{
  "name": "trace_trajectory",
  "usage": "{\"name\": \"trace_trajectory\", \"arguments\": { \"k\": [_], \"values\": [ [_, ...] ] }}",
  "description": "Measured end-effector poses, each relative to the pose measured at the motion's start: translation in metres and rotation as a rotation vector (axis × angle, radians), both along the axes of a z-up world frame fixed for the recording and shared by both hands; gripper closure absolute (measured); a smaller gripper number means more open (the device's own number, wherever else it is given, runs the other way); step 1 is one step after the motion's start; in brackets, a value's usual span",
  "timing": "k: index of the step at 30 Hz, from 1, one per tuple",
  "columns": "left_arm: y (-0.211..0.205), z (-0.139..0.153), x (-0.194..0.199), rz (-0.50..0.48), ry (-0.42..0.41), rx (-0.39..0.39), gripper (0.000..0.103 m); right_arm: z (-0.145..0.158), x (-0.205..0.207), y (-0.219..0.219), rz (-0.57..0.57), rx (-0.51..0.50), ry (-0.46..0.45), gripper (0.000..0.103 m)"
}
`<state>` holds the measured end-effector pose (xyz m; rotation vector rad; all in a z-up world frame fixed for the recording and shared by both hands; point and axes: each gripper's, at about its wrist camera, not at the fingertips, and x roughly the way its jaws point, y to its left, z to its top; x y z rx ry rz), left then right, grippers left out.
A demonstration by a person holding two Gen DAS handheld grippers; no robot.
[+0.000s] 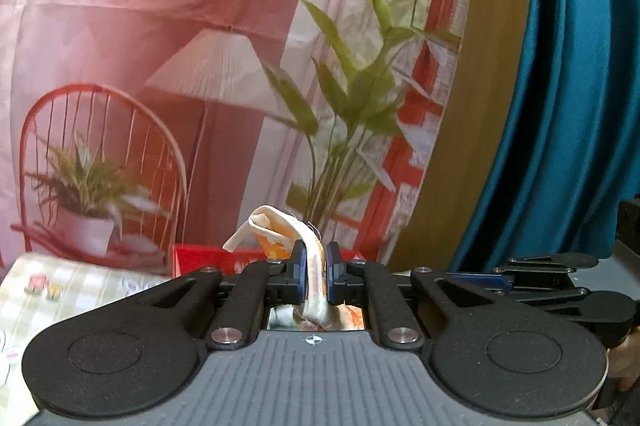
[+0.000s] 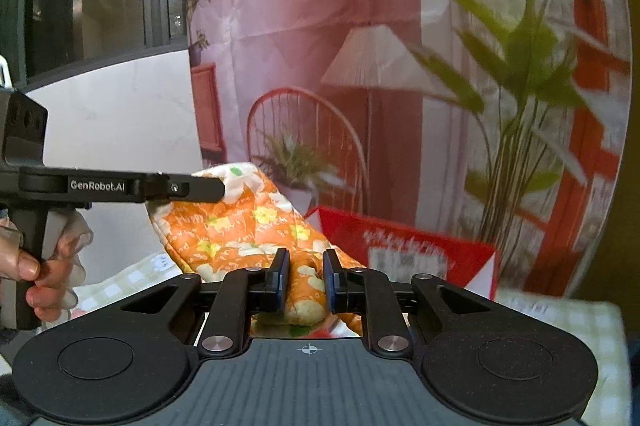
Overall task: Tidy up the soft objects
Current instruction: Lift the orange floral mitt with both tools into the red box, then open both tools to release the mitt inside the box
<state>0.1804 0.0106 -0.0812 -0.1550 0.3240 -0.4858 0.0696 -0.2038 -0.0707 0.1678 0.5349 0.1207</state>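
Ahead of me hangs a printed backdrop (image 1: pixel 168 38) of a pink room with a lamp, a red chair and leafy plants, with a teal curtain (image 1: pixel 568 86) at its right edge. Below lies a bench under a pale checked cloth (image 1: pixel 60 290), and a red box (image 2: pixel 412 254) stands at its far side. My left hand-held gripper (image 1: pixel 316 276) is pinched tight on the white hem of the orange floral mitt (image 2: pixel 240 226). My right hand-held gripper (image 2: pixel 306 276) clamps a thicker fold of the same mitt, which hangs lifted between the two, clear of the cloth.
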Motion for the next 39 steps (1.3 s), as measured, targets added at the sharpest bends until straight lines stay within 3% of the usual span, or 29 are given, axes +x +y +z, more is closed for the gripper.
{"name": "trace_trajectory", "arguments": {
  "k": [6, 14, 22, 30, 32, 34, 36, 39],
  "values": [
    [-0.009, -0.008, 0.058, 0.043, 0.050, 0.022, 0.093, -0.009, 0.048, -0.018, -0.015, -0.102, -0.007, 0.087],
    [-0.022, -0.052, 0.127, 0.059, 0.193, 0.126, 0.093, -0.068, 0.118, -0.024, -0.016, -0.188, 0.094, 0.087],
    [-0.033, -0.086, 0.152, 0.052, 0.306, 0.259, 0.093, -0.124, 0.154, -0.022, -0.015, -0.182, 0.275, 0.087],
    [-0.033, -0.097, 0.153, 0.047, 0.345, 0.305, 0.090, -0.144, 0.161, -0.023, -0.046, -0.173, 0.395, 0.086],
    [-0.033, -0.095, 0.152, 0.051, 0.345, 0.317, 0.083, -0.145, 0.160, -0.023, -0.058, -0.169, 0.409, 0.083],
    [-0.034, -0.094, 0.151, 0.067, 0.337, 0.332, 0.048, -0.146, 0.159, -0.023, -0.076, -0.183, 0.419, 0.079],
    [-0.033, -0.089, 0.147, 0.087, 0.312, 0.339, 0.036, -0.146, 0.156, -0.024, -0.092, -0.189, 0.418, 0.074],
    [-0.032, -0.083, 0.143, 0.088, 0.310, 0.339, 0.032, -0.143, 0.152, -0.028, -0.117, -0.178, 0.415, 0.065]
  ]
}}
